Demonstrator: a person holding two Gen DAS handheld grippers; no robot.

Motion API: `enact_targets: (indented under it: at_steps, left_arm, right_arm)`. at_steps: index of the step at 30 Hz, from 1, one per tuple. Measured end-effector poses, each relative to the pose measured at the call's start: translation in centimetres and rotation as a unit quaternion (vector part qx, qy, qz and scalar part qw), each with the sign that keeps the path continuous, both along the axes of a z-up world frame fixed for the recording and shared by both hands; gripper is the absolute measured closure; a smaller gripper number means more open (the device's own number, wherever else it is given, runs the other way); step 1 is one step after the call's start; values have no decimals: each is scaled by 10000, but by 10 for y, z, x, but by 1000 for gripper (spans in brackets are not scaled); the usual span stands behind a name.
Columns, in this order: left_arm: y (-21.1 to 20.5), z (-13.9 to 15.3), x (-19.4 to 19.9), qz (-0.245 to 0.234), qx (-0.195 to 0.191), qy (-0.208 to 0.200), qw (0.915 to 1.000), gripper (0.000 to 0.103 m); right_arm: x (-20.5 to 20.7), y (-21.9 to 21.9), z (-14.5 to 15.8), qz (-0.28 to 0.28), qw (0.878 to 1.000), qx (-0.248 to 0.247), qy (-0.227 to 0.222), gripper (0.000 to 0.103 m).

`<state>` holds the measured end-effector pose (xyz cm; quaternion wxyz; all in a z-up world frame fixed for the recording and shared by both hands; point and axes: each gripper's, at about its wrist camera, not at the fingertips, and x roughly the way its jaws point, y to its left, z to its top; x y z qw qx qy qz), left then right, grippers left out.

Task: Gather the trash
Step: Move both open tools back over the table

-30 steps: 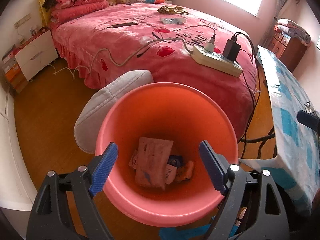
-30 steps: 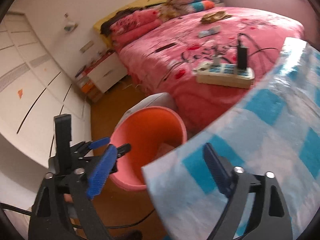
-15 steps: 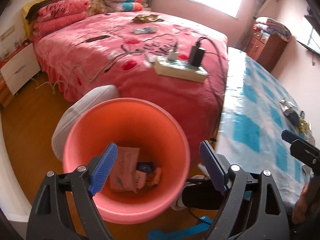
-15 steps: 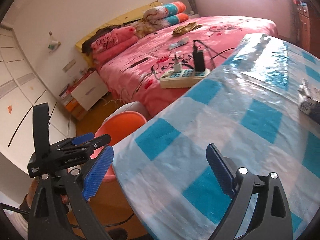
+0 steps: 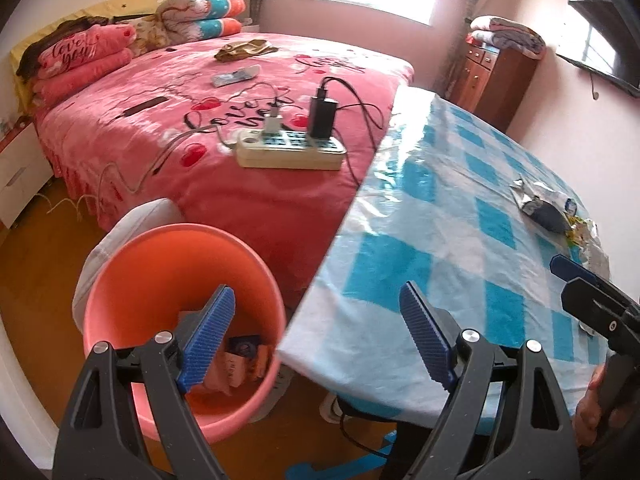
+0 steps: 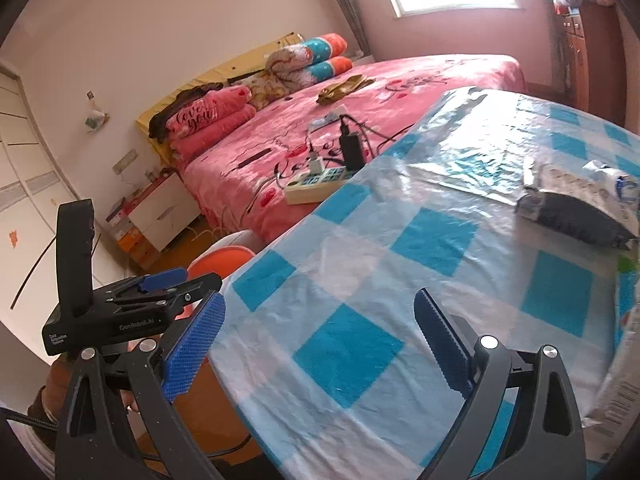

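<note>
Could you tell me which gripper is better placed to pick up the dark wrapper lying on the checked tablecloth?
Right, probably. The right gripper is open over the tablecloth, with the dark wrapper ahead on its right. The left gripper, also open, sits at the table's corner above the pink bin, farther from the wrapper.

Pink bin stands upright on the floor below my table's corner, wrappers inside. More crumpled wrappers lie on my table's far side, uncollected.

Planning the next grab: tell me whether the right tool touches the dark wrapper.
Apart. The right wrist view shows the right tool open, with bare tablecloth before the dark wrapper.
</note>
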<state>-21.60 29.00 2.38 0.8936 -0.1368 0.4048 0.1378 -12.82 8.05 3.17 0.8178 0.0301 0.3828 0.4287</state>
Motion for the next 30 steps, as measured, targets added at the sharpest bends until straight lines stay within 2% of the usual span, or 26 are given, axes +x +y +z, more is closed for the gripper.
enact_targets:
  at_steps: [16,30]
  left_arm:
    - [-51,7,26,-516,-44,114,9986,18]
    - [-103,16,49,-1056,101,108,9943,18]
  right_arm:
    - [6,-47,9,-298,9991,227,-215,9]
    - [15,-88,14,-606,9969,406,-288,9]
